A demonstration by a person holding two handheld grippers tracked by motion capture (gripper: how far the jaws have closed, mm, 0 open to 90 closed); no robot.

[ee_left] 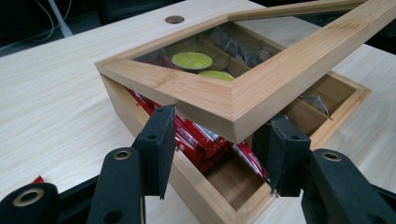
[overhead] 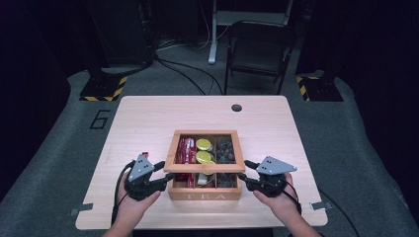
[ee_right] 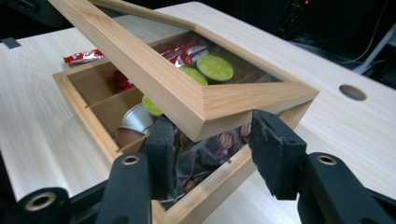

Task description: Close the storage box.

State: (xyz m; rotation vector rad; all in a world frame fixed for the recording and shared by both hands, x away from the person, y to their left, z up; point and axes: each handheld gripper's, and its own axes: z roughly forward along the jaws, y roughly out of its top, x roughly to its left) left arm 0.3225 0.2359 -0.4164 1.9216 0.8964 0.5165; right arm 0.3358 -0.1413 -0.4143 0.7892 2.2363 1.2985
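Over the tea box, lid tilted

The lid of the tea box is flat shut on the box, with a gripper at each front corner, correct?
Not quite. The lid is raised at the front, tilted off the tea box; the left gripper view shows the gap beneath it. The left gripper and right gripper are at its front corners.
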